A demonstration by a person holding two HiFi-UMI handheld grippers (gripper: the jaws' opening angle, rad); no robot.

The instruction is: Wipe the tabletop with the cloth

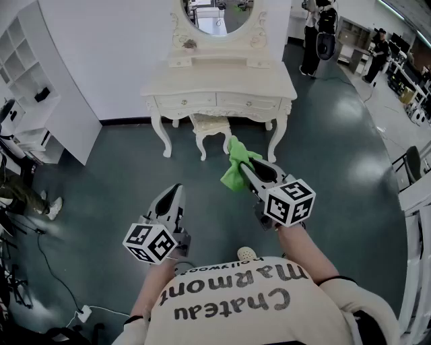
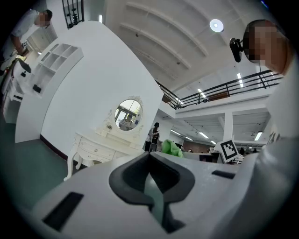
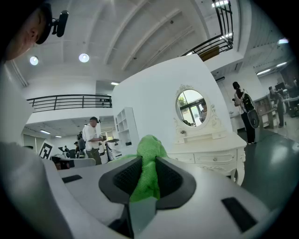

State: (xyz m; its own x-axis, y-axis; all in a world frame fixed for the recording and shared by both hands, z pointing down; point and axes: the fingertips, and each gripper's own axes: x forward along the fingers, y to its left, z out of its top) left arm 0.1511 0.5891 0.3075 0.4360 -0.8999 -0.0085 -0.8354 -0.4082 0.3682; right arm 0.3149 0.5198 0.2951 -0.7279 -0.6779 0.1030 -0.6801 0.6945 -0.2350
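The right hand-held gripper is clamped on a bright green, nubby-textured cloth. Its own view shows a bunched fold pinched between the two dark pads, with the rest rising past the tips in a loose crest. The cloth is in the air above the dark green floor, well apart from the cream-white carved dressing table whose tabletop is to be wiped. That tabletop looks bare, with an oval mirror behind it and a matching stool tucked beneath.

The left hand-held gripper has its jaws together on nothing and is held low beside the right one.

The cloth looks light, soft and limp, so it will likely droop and fold rather than hold shape. The present hold on a gathered bunch seems sound, since it leaves free fabric ahead of the tips to spread flat under light pressure. Wiping has not begun.
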